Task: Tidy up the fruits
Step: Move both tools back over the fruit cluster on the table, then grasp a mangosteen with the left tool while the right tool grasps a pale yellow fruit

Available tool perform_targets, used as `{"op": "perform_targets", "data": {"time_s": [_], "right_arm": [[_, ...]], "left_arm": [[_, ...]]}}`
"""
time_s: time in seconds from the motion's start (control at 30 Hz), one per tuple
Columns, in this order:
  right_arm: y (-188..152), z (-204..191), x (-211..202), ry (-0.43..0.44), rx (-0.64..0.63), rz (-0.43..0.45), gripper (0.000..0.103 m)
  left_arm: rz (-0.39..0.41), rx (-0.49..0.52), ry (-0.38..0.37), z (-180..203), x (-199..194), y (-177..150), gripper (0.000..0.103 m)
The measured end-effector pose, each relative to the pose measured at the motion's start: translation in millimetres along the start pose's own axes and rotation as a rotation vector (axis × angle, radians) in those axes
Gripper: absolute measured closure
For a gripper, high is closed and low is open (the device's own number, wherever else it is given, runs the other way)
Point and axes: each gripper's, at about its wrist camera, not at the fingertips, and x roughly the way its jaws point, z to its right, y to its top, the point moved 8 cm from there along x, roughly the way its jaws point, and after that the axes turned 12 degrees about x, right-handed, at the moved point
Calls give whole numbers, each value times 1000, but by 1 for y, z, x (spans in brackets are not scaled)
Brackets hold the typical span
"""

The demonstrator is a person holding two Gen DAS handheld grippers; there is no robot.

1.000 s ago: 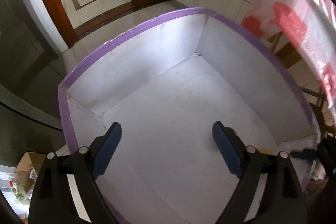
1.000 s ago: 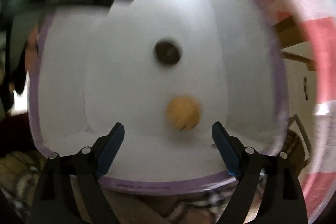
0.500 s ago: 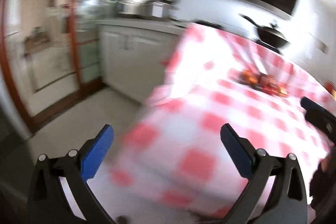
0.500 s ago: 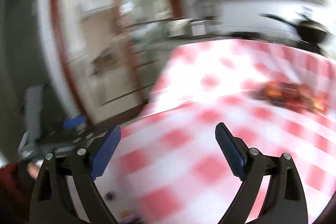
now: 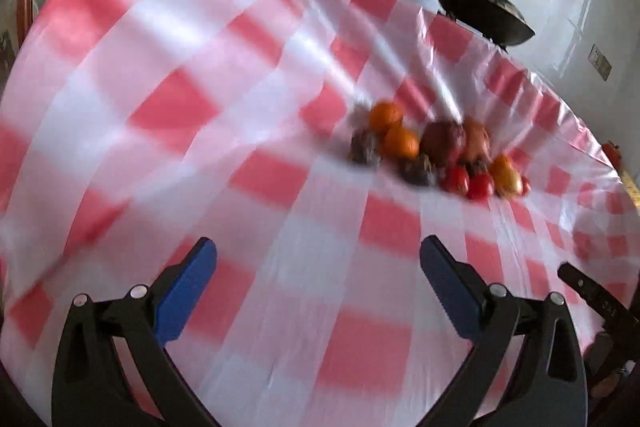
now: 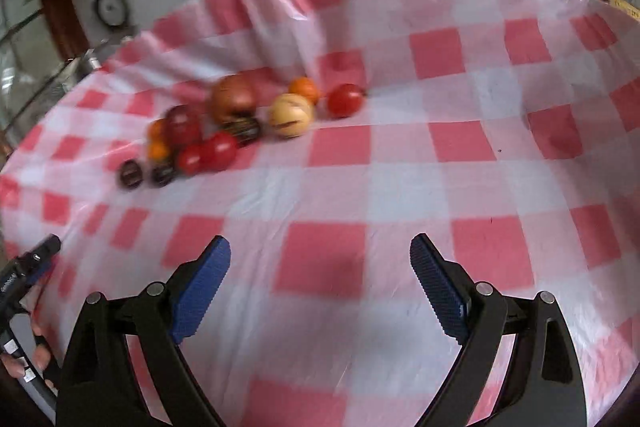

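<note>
Red-and-white checked tablecloth (image 6: 400,187) carried a fruit cluster (image 6: 240,123) toward its far edge; the left gripper (image 5: 318,287) and right gripper (image 6: 320,283) hovered spread wide, empty, jaws having just opened.

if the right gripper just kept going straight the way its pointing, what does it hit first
Most likely the checked tablecloth: the open right gripper angles down at a bare stretch of it, with nothing between its fingers. The pile of fruit lies farther off and to the left, so it would probably miss that, though depth is hard to judge.
</note>
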Motion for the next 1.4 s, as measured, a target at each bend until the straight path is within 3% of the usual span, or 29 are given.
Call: {"op": "perform_targets", "data": {"time_s": [0.13,0.2,0.27,0.33,0.5,0.77,0.83,0.87,0.93,1.03,1.13,1.4], "right_arm": [[33,-13,29,-28,-3,21,15],[45,-20,48,-30,-4,7,15],[57,-33,60,-32,-1,-13,22],[68,-40,78,-47,11,-32,32],[85,-47,106,-50,58,-80,47],[94,-60,126,-75,25,-67,49],[96,-66,131,-70,8,-61,58],[97,-67,132,-67,8,-59,58],[98,-67,132,-51,23,-54,58],[100,-67,133,-30,52,-47,58],[100,-71,136,-18,52,-51,58],[101,-66,139,24,90,-50,58]], "left_arm": [[68,23,32,8,20,26,1],[30,54,17,15,35,37,1],[-15,94,-5,24,50,45,1],[-25,121,26,25,59,51,1],[-58,196,37,30,77,53,1],[-111,185,-1,28,99,56,3],[-117,196,7,28,104,58,11],[-123,198,6,29,107,59,16],[-151,177,-8,28,116,59,38],[-174,139,-51,25,125,59,54],[-179,164,-57,30,129,61,67],[-161,125,-107,28,128,61,69]]}}
